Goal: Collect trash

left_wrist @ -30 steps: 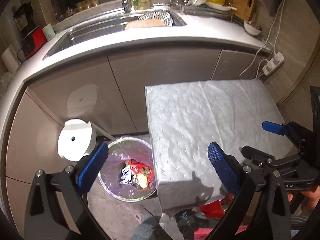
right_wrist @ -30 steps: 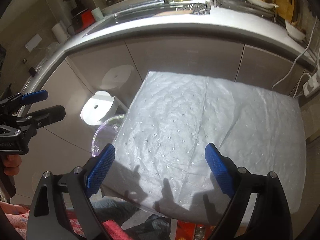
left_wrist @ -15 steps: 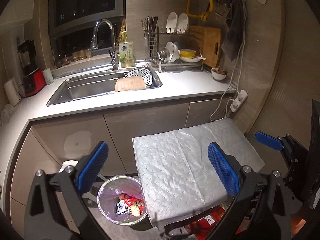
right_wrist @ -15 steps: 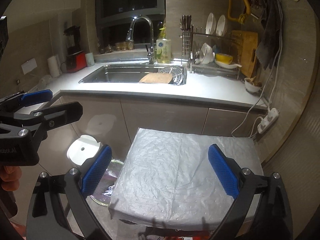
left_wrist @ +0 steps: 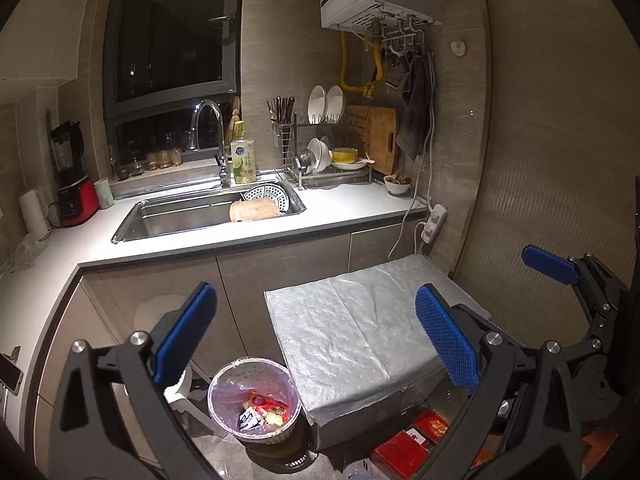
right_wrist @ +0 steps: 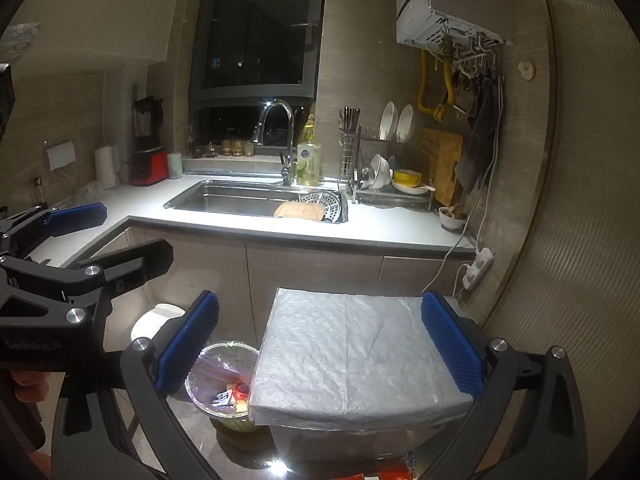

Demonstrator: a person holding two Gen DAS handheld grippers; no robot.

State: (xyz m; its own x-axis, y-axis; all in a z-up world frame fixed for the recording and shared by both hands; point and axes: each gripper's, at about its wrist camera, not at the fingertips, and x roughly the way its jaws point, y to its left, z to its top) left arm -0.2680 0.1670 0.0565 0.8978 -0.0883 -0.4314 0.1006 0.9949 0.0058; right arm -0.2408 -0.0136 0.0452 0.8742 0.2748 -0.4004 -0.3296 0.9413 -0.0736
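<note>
A: You're holding the left gripper (left_wrist: pixel 316 340) and right gripper (right_wrist: pixel 320 344) spread wide, carrying nothing.

B: Where's the trash going?

A: Into the round bag-lined bin (left_wrist: pixel 255 400) at 6 o'clock, touching the silver padded table (left_wrist: pixel 352 332), holding red and white wrappers (left_wrist: pixel 262 410). You're likely finishing; scan the floor for strays.

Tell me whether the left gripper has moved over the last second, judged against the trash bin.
Yes. The left gripper has pulled up and back: in its own view the trash bin and covered table have shrunk and dropped lower, and the sink now sits mid-frame.
</note>
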